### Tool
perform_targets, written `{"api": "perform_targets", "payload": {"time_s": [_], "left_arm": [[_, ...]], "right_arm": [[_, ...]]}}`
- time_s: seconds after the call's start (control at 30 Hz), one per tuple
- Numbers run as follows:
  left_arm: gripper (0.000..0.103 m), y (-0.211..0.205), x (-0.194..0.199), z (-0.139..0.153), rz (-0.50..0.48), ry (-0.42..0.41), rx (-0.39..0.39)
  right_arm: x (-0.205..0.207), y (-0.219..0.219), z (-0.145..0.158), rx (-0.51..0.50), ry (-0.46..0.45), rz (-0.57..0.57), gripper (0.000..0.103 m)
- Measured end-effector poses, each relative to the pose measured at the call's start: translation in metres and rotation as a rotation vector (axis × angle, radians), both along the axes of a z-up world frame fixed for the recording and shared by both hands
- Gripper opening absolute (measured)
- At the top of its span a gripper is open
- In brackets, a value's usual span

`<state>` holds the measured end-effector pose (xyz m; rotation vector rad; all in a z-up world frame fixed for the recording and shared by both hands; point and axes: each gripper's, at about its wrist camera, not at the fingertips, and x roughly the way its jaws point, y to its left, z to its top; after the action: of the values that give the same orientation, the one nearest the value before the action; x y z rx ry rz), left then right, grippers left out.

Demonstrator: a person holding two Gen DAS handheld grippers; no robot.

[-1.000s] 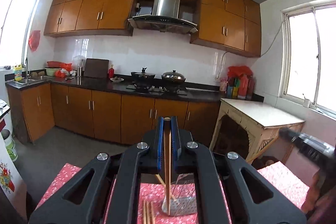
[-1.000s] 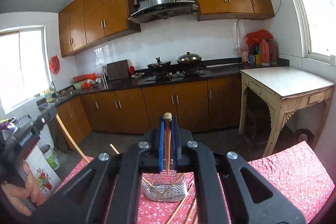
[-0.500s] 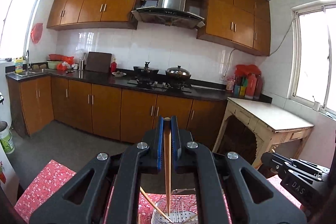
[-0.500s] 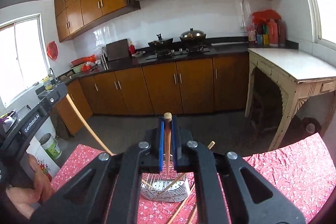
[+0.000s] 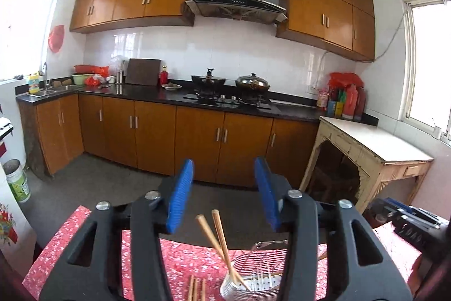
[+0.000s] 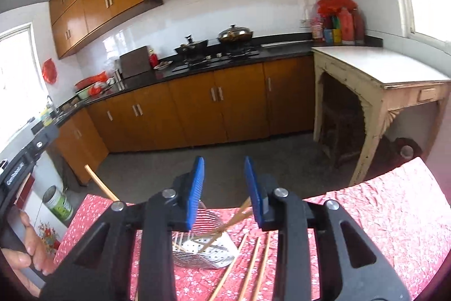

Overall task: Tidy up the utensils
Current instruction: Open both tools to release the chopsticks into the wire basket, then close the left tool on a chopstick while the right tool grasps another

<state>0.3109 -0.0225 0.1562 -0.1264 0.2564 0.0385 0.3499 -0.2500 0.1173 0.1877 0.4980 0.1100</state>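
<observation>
**A:** What are the tongs doing?

**B:** The left gripper (image 5: 224, 195) has its blue pads (image 5: 180, 196) apart and its jaws are opening, with nothing pressed between them. Two chopsticks (image 5: 218, 239) show in the gap lower down, but they touch neither pad. The right gripper (image 6: 224, 191) is the same: jaws opening, pads clear of everything.

**A:** So where are the chopsticks?

**B:** Those two stand tilted and crossed in the wire utensil basket (image 5: 253, 270), tips in its left end. From the right wrist the basket (image 6: 203, 247) lies just under the right gripper, with chopsticks leaning out over its right rim (image 6: 239, 213).

**A:** Any loose ones?

**B:** Yes. Three loose chopsticks (image 6: 251, 267) lie on the red floral tablecloth (image 6: 366, 216) just right of the basket. In the left view, loose chopstick ends (image 5: 197, 288) lie just left of it.

**A:** Is the person visible?

**B:** A hand (image 6: 25, 250) at the left edge of the right view, on the other gripper's handle.

**A:** And beyond the table?

**B:** A worn pale side table (image 5: 375, 143) to the right, then the wooden cabinets (image 5: 152, 131) and a black counter with two lidded pots (image 5: 229, 81) on the stove.
</observation>
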Motion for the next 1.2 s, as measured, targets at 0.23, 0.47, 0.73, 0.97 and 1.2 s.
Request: {"api": "perform_targets", "payload": {"time_s": [0.23, 0.47, 0.73, 0.97, 1.2], "left_arm": [[0.047, 0.022, -0.026, -0.001, 0.028, 0.005, 0.012], [0.054, 0.059, -0.068, -0.043, 0.041, 0.073, 0.032], [0.055, 0.072, -0.088, -0.161, -0.034, 0.318, 0.095], [0.055, 0.059, -0.096, -0.227, -0.13, 0.484, 0.117], [0.054, 0.041, -0.097, -0.241, -0.183, 0.53, 0.135]], "right_arm": [[-0.023, -0.031, -0.004, -0.028, 0.001, -0.082, 0.031], [-0.047, -0.057, -0.066, -0.062, 0.104, -0.142, 0.031], [-0.072, -0.022, -0.193, -0.114, 0.306, -0.029, 0.03], [-0.084, 0.014, -0.245, -0.15, 0.368, 0.028, 0.029], [-0.077, 0.022, -0.259, -0.2, 0.406, 0.025, 0.026]]}}
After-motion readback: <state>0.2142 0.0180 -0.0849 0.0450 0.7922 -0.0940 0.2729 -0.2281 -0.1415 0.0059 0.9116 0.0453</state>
